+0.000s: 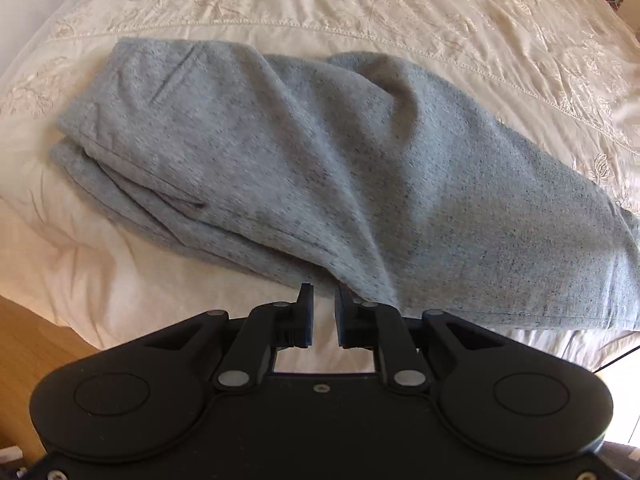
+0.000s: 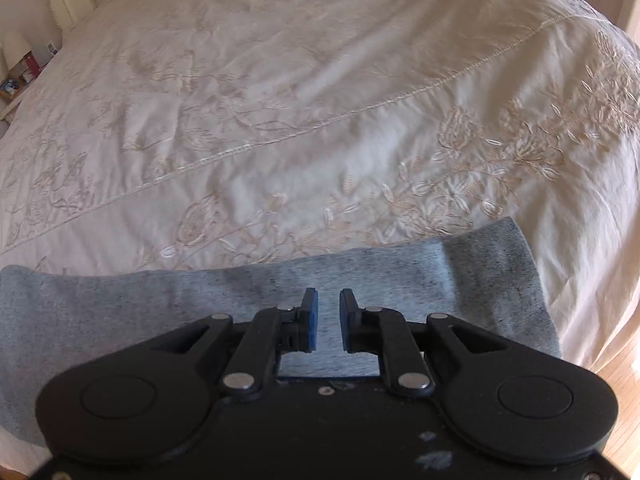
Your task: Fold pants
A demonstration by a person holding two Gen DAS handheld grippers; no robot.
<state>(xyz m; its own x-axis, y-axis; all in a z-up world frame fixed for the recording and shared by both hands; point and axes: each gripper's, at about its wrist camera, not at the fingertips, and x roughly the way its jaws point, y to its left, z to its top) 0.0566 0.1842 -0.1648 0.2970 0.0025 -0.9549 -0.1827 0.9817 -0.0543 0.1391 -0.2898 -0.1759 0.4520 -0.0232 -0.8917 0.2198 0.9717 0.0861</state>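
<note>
The grey pants (image 1: 304, 168) lie on a cream bedspread (image 1: 360, 8) that covers the bed, folded lengthwise so the legs are stacked in a long band. No container shows in either view, and no label or writing on the cloth can be read.

In the left wrist view, the left claw (image 1: 323, 312) sits low over the bedspread at the near edge of the pants. Its two fingers stand a little apart with nothing between them — only pale bedding shows through the gap. The right finger is just beside a hanging fold of grey fabric; whether it touches cannot be told. Ahead and to the left of this claw lies the waist end, with a slanted pocket seam (image 1: 176, 76) on top. The legs run off to the right. A strip of wooden floor (image 1: 36, 344) shows at lower left.

In the right wrist view, the right claw (image 2: 329, 314) hovers over the leg end of the pants (image 2: 200, 308), pointing across the bed. Its fingers are also slightly apart and grip nothing — grey fabric lies below the gap. The cuff end (image 2: 500, 280) is to the right of this claw, and embroidered flowers (image 2: 520, 148) on the bedspread lie ahead of it.
</note>
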